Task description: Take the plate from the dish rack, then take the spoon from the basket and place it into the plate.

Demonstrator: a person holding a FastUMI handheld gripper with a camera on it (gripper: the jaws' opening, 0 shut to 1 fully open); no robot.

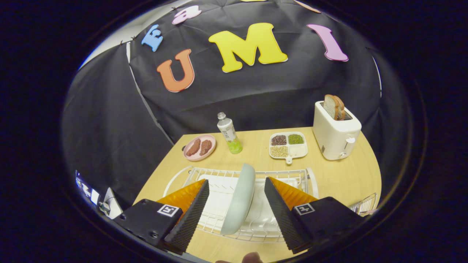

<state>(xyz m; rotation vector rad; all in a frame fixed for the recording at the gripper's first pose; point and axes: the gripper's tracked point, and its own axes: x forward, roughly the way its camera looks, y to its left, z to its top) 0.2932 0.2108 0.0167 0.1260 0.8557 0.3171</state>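
Gripper view, looking forward over a light wooden table (340,179) against a black cloth wall. In the upper middle of the frame, along the far side of the table, stand four things in a row: a pink dish (199,147) holding two brown pieces of food at the left, a clear bottle (229,133) with green liquid at its base beside it, a white divided tray (288,145) with four kinds of beans or grains, and a white toaster (335,134) with bread slices sticking up from its slot at the right. A bit of wire basket (365,205) shows at the lower right; its contents cannot be made out.

In the lower middle of the frame sits a white wire dish rack (309,179). A pale blue-grey plate (239,199) stands on edge in it, seen rim-on, its long axis running from near the camera toward the far side, leaning slightly to the right at the top.

The gripper (237,199) has its two black ribbed fingers (192,215) spread apart, one on each side of the plate. The plate sits between them with a gap on both sides, neither finger touching it. Nothing stands between the fingers and the plate.
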